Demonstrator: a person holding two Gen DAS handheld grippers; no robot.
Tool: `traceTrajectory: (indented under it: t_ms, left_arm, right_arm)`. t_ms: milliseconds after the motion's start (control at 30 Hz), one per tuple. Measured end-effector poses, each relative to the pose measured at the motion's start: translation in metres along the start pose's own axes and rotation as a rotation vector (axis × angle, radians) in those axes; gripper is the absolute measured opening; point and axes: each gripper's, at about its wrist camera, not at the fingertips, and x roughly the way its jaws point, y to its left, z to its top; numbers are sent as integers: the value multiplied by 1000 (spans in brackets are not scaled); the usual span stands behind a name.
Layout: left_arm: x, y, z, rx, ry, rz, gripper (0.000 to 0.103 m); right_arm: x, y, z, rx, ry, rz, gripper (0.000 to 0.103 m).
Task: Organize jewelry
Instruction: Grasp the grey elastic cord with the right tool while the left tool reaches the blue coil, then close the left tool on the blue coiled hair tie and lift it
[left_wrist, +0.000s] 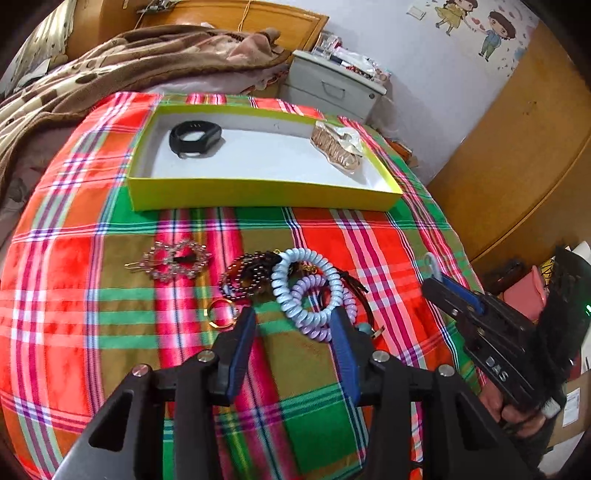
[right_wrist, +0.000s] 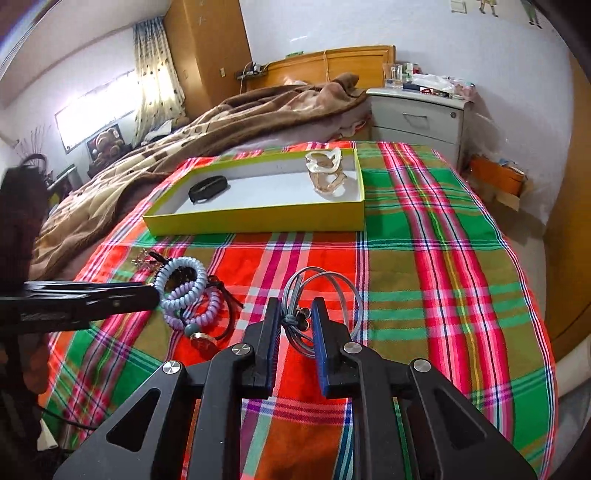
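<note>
— So, what do our grippers have?

— Our right gripper is parted around a grey cord loop, the knot sitting between the pads; we cannot tell if they are pinching it yet. Our left gripper is released, its fingers spread either side of the blue coil hair tie, gripping nothing.

— Why there?

— We judge each gripper lines up on one piece so it can be lifted singly out of the heap. The coil tie lies tangled with a lilac coil, dark beads and a gold ring, so a wide jaw helps.

— And the destination?

— At twelve o'clock of both grippers, the yellow box, open-topped. A black band lies at its ten o'clock corner, a rose-gold piece at two o'clock; the white middle is bare.

— Room to move?

— Plaid cloth between heap and box is bare; only the near wall must be cleared. A beaded clip sits at ten o'clock of the left gripper.
</note>
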Motion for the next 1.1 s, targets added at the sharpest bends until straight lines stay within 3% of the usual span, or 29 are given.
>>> traceTrajectory:
  t_ms: [433,700,1100]
  left_arm:
    - [20,-2,9,-39,24,12,35]
    - [23,1,12,-48,30,15,13]
    - [8,5,7,-49,2,-9,12]
  right_arm:
    - [-4,6,-4,-6,-11,-8,17]
    - [-5,6,-5,1,-12,-17,17]
    - [-10,8,-2,-1,-24,-33,17]
